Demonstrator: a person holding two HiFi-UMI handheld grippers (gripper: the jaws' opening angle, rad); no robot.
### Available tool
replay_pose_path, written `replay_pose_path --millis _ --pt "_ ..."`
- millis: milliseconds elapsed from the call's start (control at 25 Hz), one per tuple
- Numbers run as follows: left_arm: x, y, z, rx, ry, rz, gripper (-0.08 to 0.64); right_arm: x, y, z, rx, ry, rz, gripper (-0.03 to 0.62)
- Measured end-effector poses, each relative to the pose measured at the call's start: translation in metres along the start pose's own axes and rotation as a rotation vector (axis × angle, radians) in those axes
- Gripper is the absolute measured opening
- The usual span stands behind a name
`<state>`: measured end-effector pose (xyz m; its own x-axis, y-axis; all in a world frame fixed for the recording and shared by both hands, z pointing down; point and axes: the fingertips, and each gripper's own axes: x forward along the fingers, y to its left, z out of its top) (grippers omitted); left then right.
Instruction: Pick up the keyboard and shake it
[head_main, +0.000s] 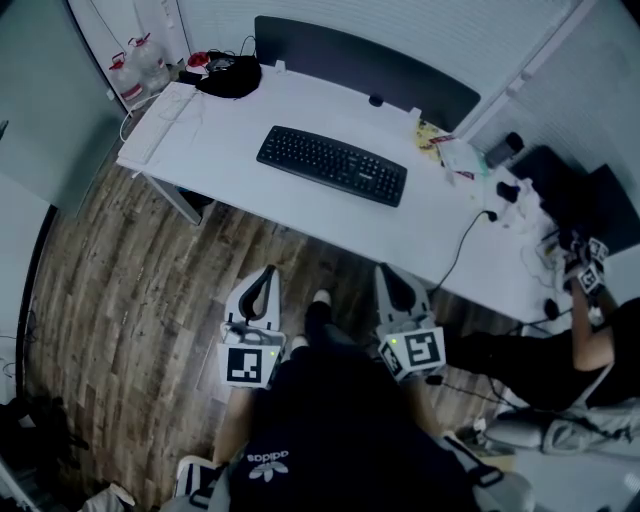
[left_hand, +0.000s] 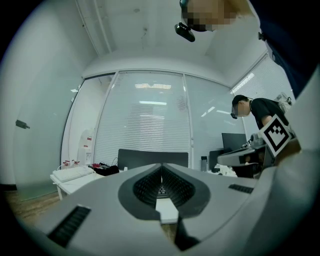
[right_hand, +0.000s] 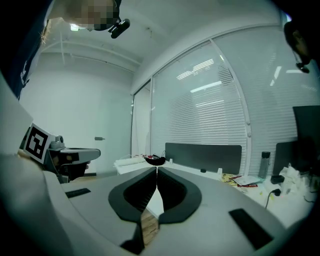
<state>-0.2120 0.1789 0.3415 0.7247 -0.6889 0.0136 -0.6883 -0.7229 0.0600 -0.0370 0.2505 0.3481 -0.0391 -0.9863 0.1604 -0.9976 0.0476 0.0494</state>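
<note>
**Keyboard untouched on the bench, both claws shut and empty**

Keyboard (head_main: 332, 165): one black one is seen, lying flat and slightly askew near the middle of the one white bench (head_main: 220, 130), with nothing touching it. Two claws are held short of it, over the wood-pattern floor (head_main: 120, 290) by the near edge of the bench. The left claw (head_main: 267, 272) and the right claw (head_main: 386, 270) each have their jaws pressed together, and nothing is gripped between them. Two clear bottles with red caps (head_main: 135, 65) are stood by the far left corner; their contents cannot be made out. One black bundle (head_main: 230, 76) is placed near them, and one dark panel (head_main: 365, 62) is set along the far edge. Papers and small items (head_main: 450, 150) are scattered at the right end. Slatted blinds (left_hand: 150, 125) behind glass are seen beyond the bench. A second person (head_main: 592, 340) is seen at the right.
</note>
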Motion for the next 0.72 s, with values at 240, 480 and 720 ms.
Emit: replay_pose_path --millis 240,480,720 --pt "0.042 0.012 0.003 0.015 -0.001 0.012 0.006 0.04 -0.03 -0.002 -0.008 -0.006 0.016 0.006" --pt "0.104 0.019 0.01 0.038 0.006 -0.006 0.006 0.083 -0.075 0.009 0.032 -0.016 0.016 0.006" --pt "0.15 0.025 0.016 0.039 0.009 0.014 0.006 0.111 -0.123 0.005 0.025 -0.016 -0.001 0.006"
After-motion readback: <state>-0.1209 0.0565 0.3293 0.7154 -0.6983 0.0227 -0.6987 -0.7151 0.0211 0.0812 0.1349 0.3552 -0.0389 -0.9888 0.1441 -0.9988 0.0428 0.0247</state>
